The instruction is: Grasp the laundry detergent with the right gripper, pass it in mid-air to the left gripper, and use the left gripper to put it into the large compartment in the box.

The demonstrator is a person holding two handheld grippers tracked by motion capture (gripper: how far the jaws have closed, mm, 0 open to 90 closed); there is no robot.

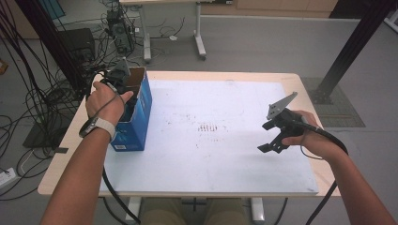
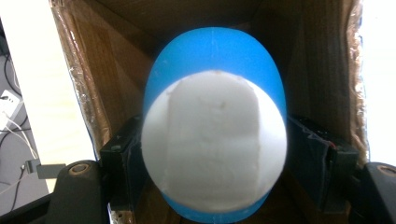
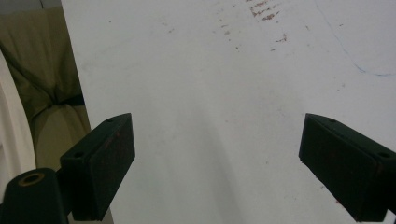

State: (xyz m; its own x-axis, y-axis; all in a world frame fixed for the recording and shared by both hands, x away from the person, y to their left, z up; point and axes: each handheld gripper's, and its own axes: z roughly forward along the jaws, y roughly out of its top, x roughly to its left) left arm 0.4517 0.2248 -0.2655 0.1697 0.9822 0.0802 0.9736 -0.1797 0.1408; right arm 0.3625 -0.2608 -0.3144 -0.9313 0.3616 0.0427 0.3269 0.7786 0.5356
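Observation:
A blue, egg-shaped object with a flat white face (image 2: 214, 140) lies inside an open blue cardboard box (image 1: 141, 117), whose brown inner walls (image 2: 107, 56) surround it. My left gripper (image 1: 123, 82) reaches down into the box at the table's left. Its two black jaws stand loosely on either side of the object (image 2: 214, 168), and the object's bulge hides the pad faces. My right gripper (image 1: 272, 143) hovers over the right part of the white mat (image 1: 211, 154). Its jaws (image 3: 217, 163) are wide open with nothing between them.
The white mat (image 3: 210, 70) covers most of the wooden table (image 1: 70, 154) and has brownish marks near its middle (image 1: 209, 127). Cables and equipment (image 1: 117, 28) crowd the floor to the left and behind. A black post (image 1: 347, 51) stands at the back right.

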